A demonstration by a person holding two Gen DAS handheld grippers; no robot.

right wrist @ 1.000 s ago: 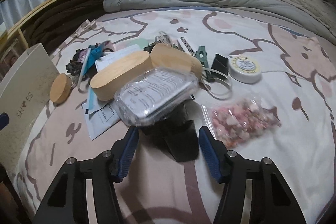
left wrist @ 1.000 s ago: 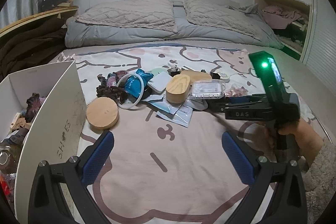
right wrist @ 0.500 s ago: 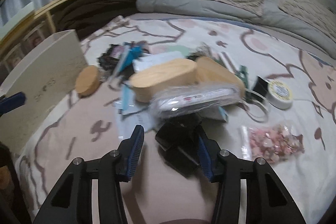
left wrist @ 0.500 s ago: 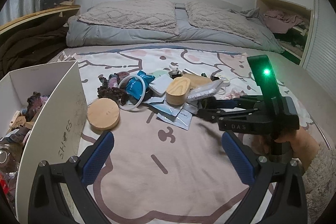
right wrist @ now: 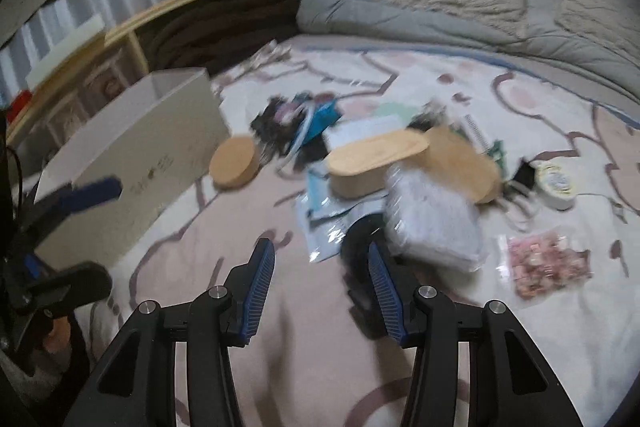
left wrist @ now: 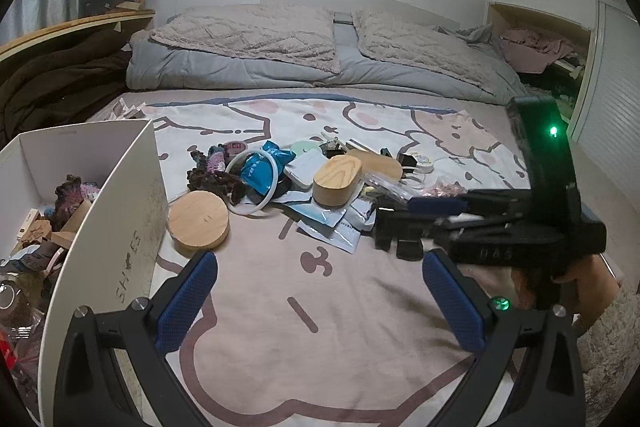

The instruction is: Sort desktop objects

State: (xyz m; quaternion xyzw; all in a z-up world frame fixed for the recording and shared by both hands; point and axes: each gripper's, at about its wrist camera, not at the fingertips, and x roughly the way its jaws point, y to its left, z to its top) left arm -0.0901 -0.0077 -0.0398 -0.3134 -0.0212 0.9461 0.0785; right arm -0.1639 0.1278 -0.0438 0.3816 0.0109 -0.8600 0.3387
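Right claw (right wrist: 322,281): narrowed since a second ago around small black blocky object (right wrist: 360,233) at pile's near edge on pink cartoon-print bedspread (right wrist: 280,367), grip unclear through blur, pick-up seemingly begun; left claw (left wrist: 320,303) wide, empty.

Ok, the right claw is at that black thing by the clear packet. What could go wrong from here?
1. The clear packet leans over the black object; lifting that may tip the packet onto the bag of pink pieces.
2. The black object sits by one finger of the right claw, off centre. The view is blurred, so a firm grip is unconfirmed and it may slip out.
3. The open left claw hangs beside the white box and could crowd the drop.
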